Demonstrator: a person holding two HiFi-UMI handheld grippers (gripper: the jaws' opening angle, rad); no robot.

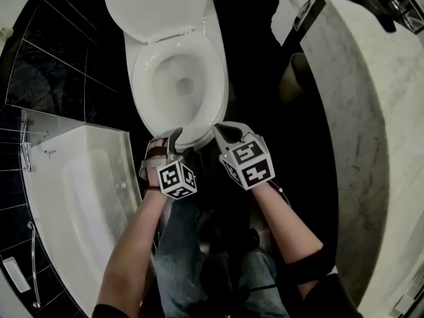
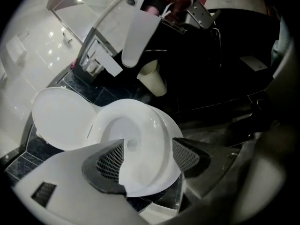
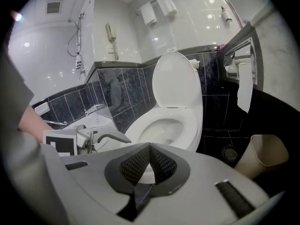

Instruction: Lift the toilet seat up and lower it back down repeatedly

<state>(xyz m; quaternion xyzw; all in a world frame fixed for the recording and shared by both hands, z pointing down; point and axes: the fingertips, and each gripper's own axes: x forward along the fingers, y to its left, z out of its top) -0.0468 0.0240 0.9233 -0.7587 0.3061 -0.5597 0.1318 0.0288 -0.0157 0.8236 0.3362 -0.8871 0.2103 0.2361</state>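
Tongs of the left gripper are held spread, with the front edge of the toilet seat seen between them. Those of the right gripper are pressed together, empty, close by. The seat is lowered, and the lid is raised behind it.

We log a bathroom: white toilet, bathtub beside it, marble counter, dark wall tiles, shower hose, wall phone, hanging towels.
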